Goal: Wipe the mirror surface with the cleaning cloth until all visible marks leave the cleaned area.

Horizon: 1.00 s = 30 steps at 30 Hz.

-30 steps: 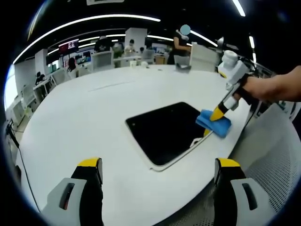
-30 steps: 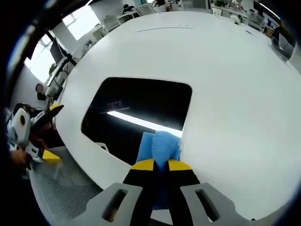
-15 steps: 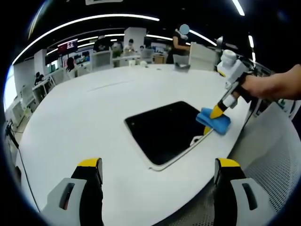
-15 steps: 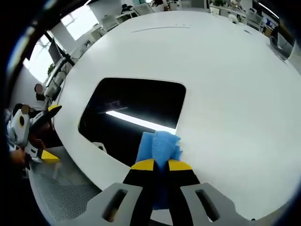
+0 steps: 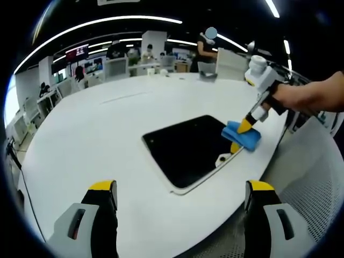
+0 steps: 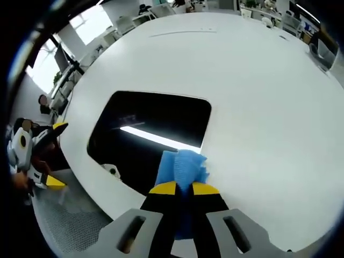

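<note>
Left gripper (image 5: 180,196): yellow-tipped jaws spread wide apart with nothing between them, hanging over the near edge of the round white table (image 5: 91,134), well away from the work.

Mirror (image 5: 185,153): dark rectangular glass pane with rounded corners in a thin white frame, lying flat on the table near its edge; in the right gripper view (image 6: 150,131) it reflects a bright ceiling strip.

Mark: a small pale smudge (image 5: 221,159) sits on the glass by the frame's near edge; I judge it the remaining spot to clear.

Cleaning cloth (image 5: 242,137): folded blue fabric, pressed down at the mirror's corner, lapping over the frame onto the table.

Right gripper (image 6: 184,188): jaws pinched together on the blue cloth (image 6: 183,166), held by a person's hand (image 5: 306,99).

Key relation: from the cloth the glass stretches away to the left in the right gripper view, its long axis running that way; the right gripper is far nearer than the left, so the wipe likely falls to it.
</note>
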Motion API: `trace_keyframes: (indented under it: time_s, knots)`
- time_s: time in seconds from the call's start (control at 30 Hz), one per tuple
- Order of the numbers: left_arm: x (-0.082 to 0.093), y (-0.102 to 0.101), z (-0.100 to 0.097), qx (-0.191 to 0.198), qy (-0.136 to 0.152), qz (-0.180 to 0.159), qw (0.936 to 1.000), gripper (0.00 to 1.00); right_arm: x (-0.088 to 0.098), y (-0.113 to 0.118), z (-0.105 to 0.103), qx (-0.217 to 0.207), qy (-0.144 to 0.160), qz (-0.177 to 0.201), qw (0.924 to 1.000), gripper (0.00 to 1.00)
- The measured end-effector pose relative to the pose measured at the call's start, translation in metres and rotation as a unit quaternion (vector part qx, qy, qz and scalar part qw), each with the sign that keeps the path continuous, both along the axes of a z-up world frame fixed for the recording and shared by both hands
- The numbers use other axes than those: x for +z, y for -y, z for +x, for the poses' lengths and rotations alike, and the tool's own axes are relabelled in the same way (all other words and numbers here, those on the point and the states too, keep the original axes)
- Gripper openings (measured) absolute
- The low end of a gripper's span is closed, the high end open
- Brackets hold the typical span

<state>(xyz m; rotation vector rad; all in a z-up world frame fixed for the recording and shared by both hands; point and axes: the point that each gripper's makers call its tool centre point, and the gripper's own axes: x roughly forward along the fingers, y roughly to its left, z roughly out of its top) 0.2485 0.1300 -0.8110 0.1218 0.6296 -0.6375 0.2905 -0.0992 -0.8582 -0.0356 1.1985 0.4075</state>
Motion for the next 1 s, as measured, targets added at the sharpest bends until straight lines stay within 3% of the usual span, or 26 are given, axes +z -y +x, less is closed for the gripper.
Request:
trace_keyframes:
  time_s: [1.0]
  knots:
    - [-0.001,-0.002,0.001,0.006,-0.001,0.000,1.0000,1.00,0.000,0.002,0.037,-0.003,0.002,-0.010,0.9999,0.03]
